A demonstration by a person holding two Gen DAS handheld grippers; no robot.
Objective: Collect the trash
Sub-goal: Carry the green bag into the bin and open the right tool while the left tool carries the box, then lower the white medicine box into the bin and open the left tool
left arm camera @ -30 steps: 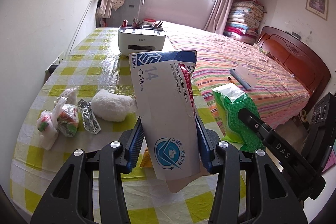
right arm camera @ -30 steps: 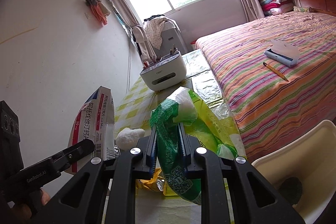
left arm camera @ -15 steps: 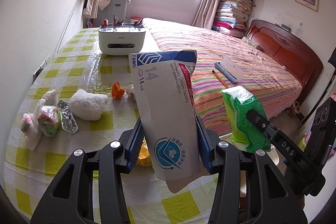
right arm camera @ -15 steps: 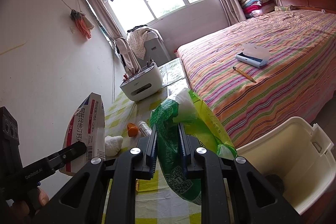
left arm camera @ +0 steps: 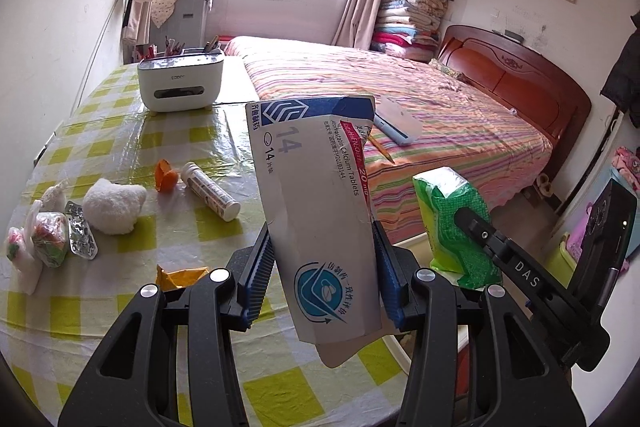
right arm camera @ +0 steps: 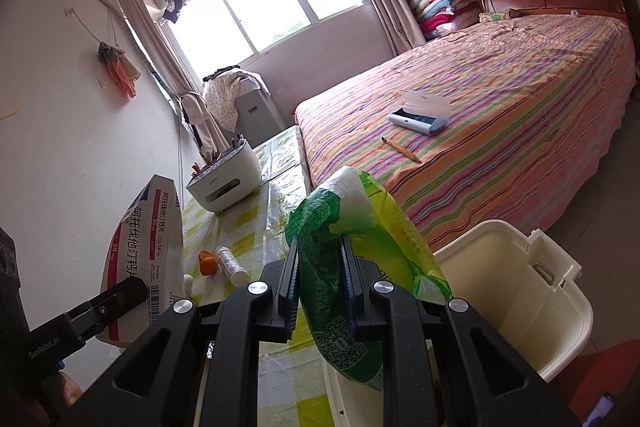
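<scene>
A flattened tablet box (left arm camera: 320,211) is clamped between the blue pads of the left tongs (left arm camera: 322,271), the jaws standing partly apart at the width of the box, which is held upright and tilted slightly. A green wrapper (right arm camera: 340,291) is pinched in the right tongs (right arm camera: 320,287), whose jaws are drawn almost fully together on the thin plastic. Both pieces of trash are held in the air near the worktop's (left arm camera: 120,307) bed-side edge, and the wrapper is seen just beside a cream bin (right arm camera: 516,299) that stands on the floor between worktop and bed (right arm camera: 500,107).

More trash is left on the checked worktop: a white tube (left arm camera: 210,191) and an orange scrap (left arm camera: 165,175) near the middle, a white fluffy wad (left arm camera: 116,205), a blister pack (left arm camera: 82,235) and small knotted bags (left arm camera: 38,239) toward the wall-side edge, and a yellow-orange wrapper (left arm camera: 182,277) just ahead of the left tongs. A white organiser (left arm camera: 180,85) is set at the far end. A pencil (right arm camera: 400,149) and a blue case (right arm camera: 418,117) lie on the bed.
</scene>
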